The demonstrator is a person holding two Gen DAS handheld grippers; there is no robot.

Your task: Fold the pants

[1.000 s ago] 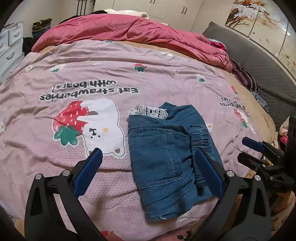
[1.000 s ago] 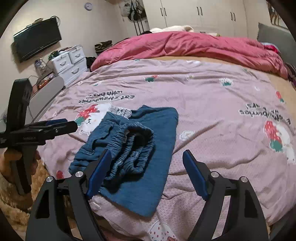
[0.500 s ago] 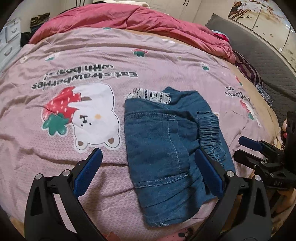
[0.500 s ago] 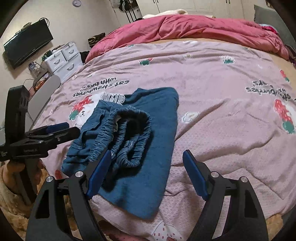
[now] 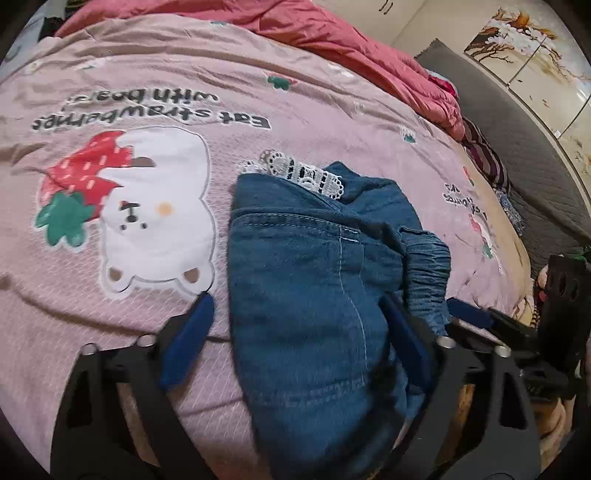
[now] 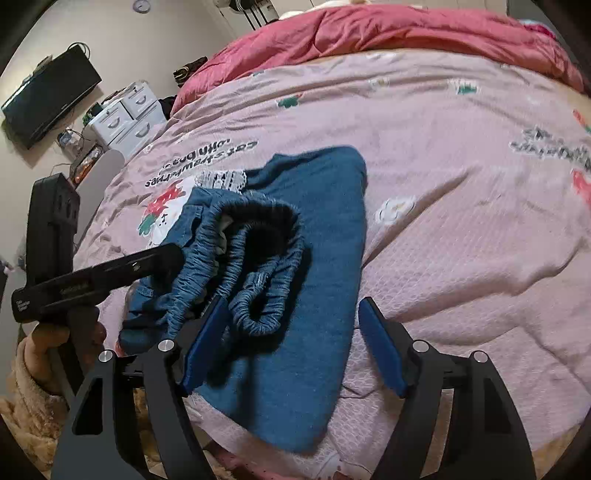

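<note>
Pants [image 5: 314,295], blue denim and part folded, lie between the spread fingers of both tools. Left gripper [image 5: 295,332] has just been narrowing its jaws, astride the pocketed leg panel, pads not pressing it. Right gripper [image 6: 291,343] has likewise been narrowing, one pad beside the bunched elastic waistband [image 6: 258,254], the other over the bedcover [image 6: 461,184]; nothing is pinched. The pants rest on that pink bedcover, just right of its printed bear [image 5: 159,206]. A red quilt [image 6: 388,33] is heaped at the bedcover's far edge.
</note>
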